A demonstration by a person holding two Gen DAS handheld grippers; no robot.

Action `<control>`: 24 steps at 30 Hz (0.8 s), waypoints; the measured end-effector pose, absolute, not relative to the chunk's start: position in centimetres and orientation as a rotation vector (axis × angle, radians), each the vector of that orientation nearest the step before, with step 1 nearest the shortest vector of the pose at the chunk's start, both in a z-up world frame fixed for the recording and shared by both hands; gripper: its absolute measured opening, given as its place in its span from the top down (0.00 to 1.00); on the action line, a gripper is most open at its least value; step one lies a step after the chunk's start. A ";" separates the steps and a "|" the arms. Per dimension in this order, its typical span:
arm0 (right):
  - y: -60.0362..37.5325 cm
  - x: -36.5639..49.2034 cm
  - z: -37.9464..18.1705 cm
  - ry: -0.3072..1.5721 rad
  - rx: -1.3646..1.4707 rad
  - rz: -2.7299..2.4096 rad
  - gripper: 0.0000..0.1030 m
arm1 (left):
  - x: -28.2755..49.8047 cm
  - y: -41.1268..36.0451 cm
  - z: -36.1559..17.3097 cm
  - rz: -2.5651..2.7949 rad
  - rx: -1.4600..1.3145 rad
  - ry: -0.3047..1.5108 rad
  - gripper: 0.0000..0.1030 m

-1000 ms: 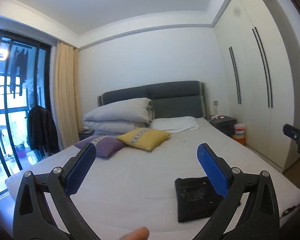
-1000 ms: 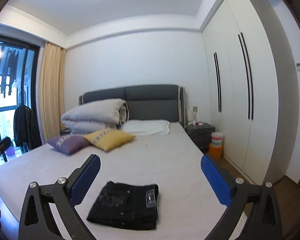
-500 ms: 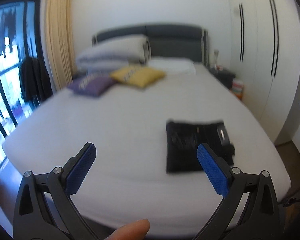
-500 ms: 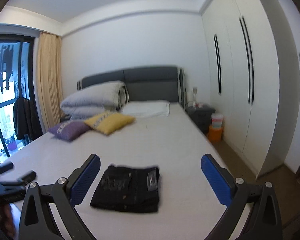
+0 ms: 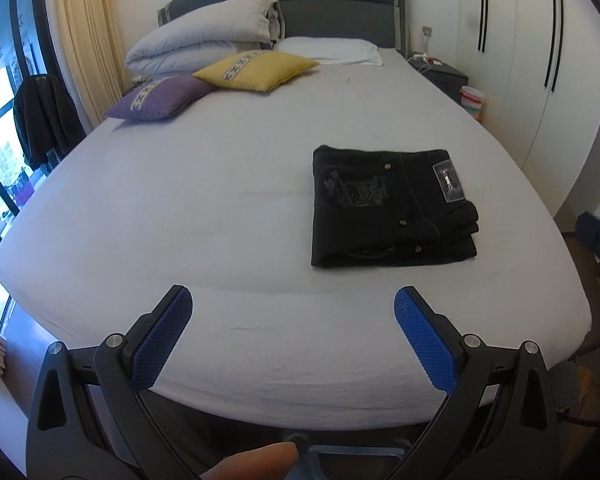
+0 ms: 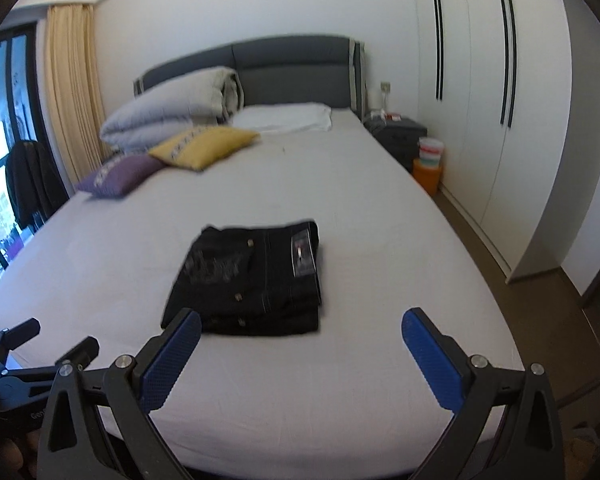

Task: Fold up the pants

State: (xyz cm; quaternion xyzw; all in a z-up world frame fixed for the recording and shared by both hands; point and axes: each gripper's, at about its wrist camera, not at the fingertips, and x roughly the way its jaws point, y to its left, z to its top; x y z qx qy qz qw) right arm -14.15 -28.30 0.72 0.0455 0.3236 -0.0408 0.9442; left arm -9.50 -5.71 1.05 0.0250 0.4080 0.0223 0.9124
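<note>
The black pants [image 5: 392,208] lie folded into a compact, nearly square stack on the bed [image 5: 204,208], in the half toward the foot edge and toward the bed's wardrobe side, well clear of both edges. The bundle's slightly longer axis runs across the bed, parallel to the foot edge. The waistband end, marked by a rectangular patch label [image 5: 448,181], points toward the wardrobe [image 5: 532,60] side; the smooth fold lies toward the window side. Layer edges show along the side that faces the foot edge and at the waistband end, with small metal rivets on the top layer. A faint pattern on the top pocket is too dim to read, and in the right wrist view the pants [image 6: 252,280] are slightly blurred.

The left gripper [image 5: 292,306] hangs above the foot edge of the bed, its blue-padded fingers [image 5: 160,344] spread wide with nothing between them. The right gripper [image 6: 302,328] is likewise above the foot edge, fingers [image 6: 172,360] wide apart and holding nothing; its left finger covers the near corner of the pants in that view.

At the head of the bed lie a folded duvet [image 5: 204,44], a white pillow [image 5: 332,50], a yellow cushion [image 5: 256,70] and a purple cushion [image 5: 160,98]. A fingertip [image 5: 256,462] is cut off at the bottom of the left view.
</note>
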 end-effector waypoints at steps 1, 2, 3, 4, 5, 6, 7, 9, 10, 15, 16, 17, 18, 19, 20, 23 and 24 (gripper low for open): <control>-28.2 -14.1 0.4 0.669 0.095 -0.082 0.00 | -8.8 -5.5 0.7 0.046 0.046 0.848 0.00; -28.2 -14.1 0.3 0.675 0.097 -0.080 0.00 | -8.7 -5.3 0.6 0.047 0.040 0.856 0.00; -28.1 -14.1 0.2 0.678 0.096 -0.079 0.00 | -8.6 -5.2 0.4 0.048 0.036 0.861 0.00; -27.9 -14.2 0.2 0.679 0.093 -0.078 0.00 | -8.5 -5.1 0.3 0.049 0.033 0.865 0.00; -27.8 -14.3 0.1 0.678 0.092 -0.076 0.00 | -8.5 -5.1 0.1 0.051 0.033 0.868 0.00; -27.7 -14.3 0.2 0.677 0.091 -0.074 0.00 | -8.5 -5.0 0.1 0.053 0.033 0.870 0.00; -27.6 -14.4 0.2 0.678 0.088 -0.071 0.00 | -8.5 -4.9 0.1 0.055 0.032 0.871 0.00; -27.4 -14.3 0.2 0.682 0.084 -0.067 0.00 | -8.6 -4.9 -0.1 0.054 0.032 0.873 0.00; -27.3 -14.3 0.2 0.684 0.083 -0.065 0.00 | -8.6 -4.9 -0.1 0.053 0.033 0.873 0.00; -26.9 -14.3 -0.1 0.697 0.080 -0.055 0.00 | -8.8 -4.8 -0.1 0.053 0.032 0.876 0.00; -26.9 -14.3 -0.1 0.698 0.080 -0.054 0.00 | -8.8 -4.8 -0.1 0.052 0.031 0.877 0.00; -26.8 -14.3 -0.2 0.699 0.079 -0.052 0.00 | -8.8 -4.8 -0.1 0.052 0.031 0.878 0.00; -26.7 -14.3 -0.2 0.699 0.079 -0.051 0.00 | -8.8 -4.8 -0.2 0.052 0.031 0.879 0.00; -26.7 -14.3 -0.2 0.700 0.079 -0.049 0.00 | -8.8 -4.9 -0.2 0.052 0.032 0.879 0.00; -26.7 -14.3 -0.3 0.702 0.079 -0.049 0.00 | -8.8 -4.9 -0.3 0.052 0.032 0.880 0.00; -26.6 -14.2 -0.4 0.709 0.080 -0.046 0.00 | -8.8 -4.9 -0.3 0.051 0.034 0.882 0.00; -26.7 -14.2 -0.4 0.710 0.081 -0.046 0.00 | -8.8 -4.9 -0.4 0.051 0.034 0.882 0.00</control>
